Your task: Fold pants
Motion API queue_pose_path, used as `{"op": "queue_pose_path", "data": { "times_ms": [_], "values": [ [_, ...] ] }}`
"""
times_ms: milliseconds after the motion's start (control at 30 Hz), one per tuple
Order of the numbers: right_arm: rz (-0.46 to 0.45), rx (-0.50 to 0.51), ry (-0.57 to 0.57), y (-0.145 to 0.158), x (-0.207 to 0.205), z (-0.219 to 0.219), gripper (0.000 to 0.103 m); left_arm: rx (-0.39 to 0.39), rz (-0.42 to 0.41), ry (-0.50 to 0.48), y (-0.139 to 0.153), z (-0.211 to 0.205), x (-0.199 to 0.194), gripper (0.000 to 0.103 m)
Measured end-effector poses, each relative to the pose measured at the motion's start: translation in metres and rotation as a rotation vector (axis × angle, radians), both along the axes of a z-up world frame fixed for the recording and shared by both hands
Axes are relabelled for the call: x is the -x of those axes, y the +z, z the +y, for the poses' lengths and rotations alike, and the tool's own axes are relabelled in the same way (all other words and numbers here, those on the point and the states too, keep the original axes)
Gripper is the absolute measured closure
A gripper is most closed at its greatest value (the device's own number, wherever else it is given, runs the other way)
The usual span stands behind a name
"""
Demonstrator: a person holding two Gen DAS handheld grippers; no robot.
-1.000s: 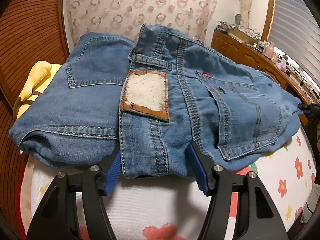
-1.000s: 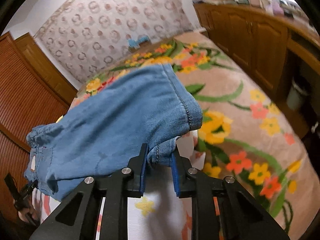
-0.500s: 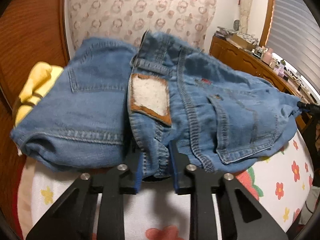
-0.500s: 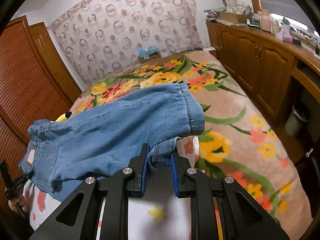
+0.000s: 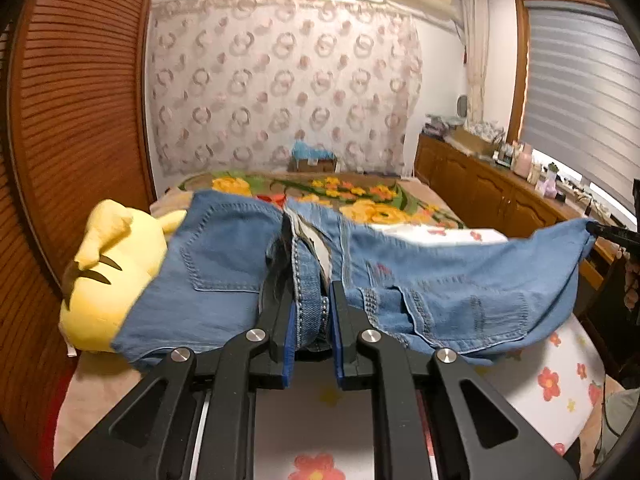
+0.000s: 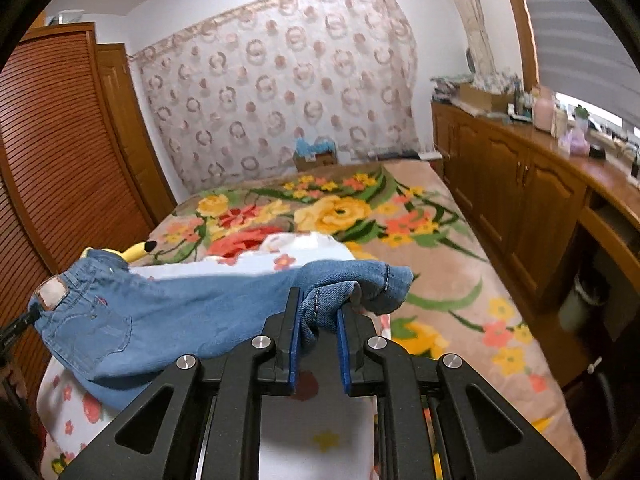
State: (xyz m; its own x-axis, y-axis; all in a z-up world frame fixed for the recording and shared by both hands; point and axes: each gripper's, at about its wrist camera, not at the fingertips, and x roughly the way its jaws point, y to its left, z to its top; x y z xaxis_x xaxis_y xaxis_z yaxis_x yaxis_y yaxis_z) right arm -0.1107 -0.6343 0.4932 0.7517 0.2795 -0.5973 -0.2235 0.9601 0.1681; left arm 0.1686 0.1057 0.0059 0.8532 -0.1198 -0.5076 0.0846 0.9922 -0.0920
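The blue jeans (image 5: 460, 280) hang stretched in the air between both grippers, above the bed. My left gripper (image 5: 310, 292) is closing its jaws on the bunched waistband, and the blue pads press the denim. My right gripper (image 6: 318, 304) is closing on the folded hem end of the jeans (image 6: 180, 312), with cloth pinched between its pads. A brown leather patch (image 6: 51, 292) marks the waist at the far left of the right wrist view. The right gripper's tip (image 5: 612, 234) shows at the jeans' far right corner in the left wrist view.
A yellow plush toy (image 5: 108, 272) lies at the left, partly behind the jeans. Below is a bed with a white flowered sheet (image 6: 328, 440) and a floral blanket (image 6: 340, 212). A slatted wooden door (image 5: 72, 120) stands left; a wooden cabinet (image 6: 540, 200) runs along the right.
The left gripper's jaws closed on the waistband. Both grippers rose and lifted the jeans off the bed, so they now hang stretched between them.
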Motion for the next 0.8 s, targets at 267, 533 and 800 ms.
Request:
{"op": "queue_pose_path", "data": {
  "times_ms": [267,533,800],
  "values": [
    [-0.028,-0.001,0.042,0.004,0.074,-0.012,0.089,0.034,-0.046,0.026,0.005,0.026,0.068,0.087],
    [0.004,-0.023,0.070,-0.014,0.148,-0.032,0.088,0.040,-0.002,0.033,-0.027,0.036,0.120,0.087],
    [0.118,-0.014,0.048,-0.042,0.161,-0.045,0.086,0.043,0.120,0.029,-0.073,0.034,0.132,0.084]
  ]
}}
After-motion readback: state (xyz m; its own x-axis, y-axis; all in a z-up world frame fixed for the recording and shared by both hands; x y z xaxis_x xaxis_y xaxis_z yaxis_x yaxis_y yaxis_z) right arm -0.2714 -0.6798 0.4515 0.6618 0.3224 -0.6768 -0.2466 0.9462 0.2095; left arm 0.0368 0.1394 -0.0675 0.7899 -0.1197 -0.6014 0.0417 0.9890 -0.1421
